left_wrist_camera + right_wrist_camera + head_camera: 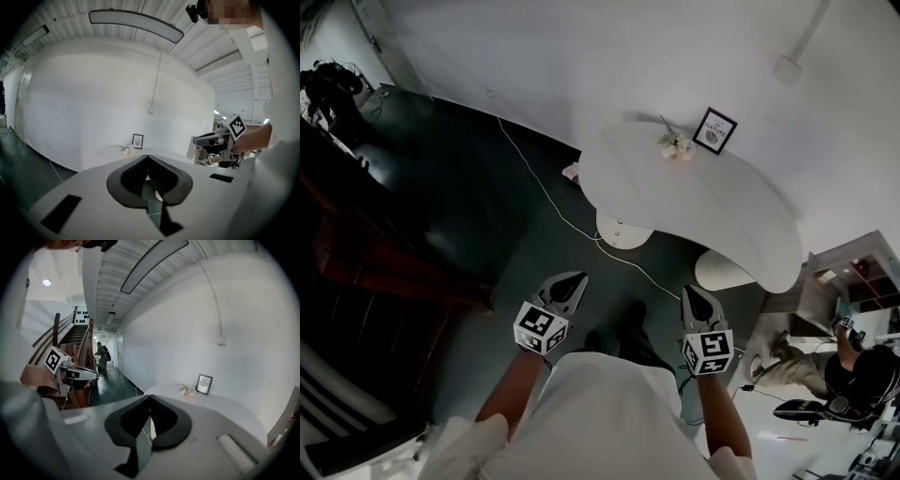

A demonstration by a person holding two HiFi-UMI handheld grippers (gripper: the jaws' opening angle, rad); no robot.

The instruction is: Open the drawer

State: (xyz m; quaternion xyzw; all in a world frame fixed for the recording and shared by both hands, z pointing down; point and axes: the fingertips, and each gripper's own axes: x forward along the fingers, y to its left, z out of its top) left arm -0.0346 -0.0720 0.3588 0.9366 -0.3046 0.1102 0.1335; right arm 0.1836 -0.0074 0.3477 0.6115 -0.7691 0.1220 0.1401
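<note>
No drawer can be made out in any view. In the head view, my left gripper (573, 280) and right gripper (691, 292) are held side by side above the dark floor. Both point toward a white oval table (727, 220). Each gripper's jaws meet at the tips with nothing between them. The left gripper view shows its own shut jaws (147, 157) and the right gripper (208, 139) off to the right. The right gripper view shows its shut jaws (150, 397) and the left gripper (80, 374) at the left.
On the table stand a small framed picture (714, 130) and a bunch of pale flowers (677, 144). A white cable (539, 183) runs across the floor to the table's base (623, 232). A wooden stair rail (384, 267) is at the left. Shelving (862, 272) and a seated person (853, 370) are at the right.
</note>
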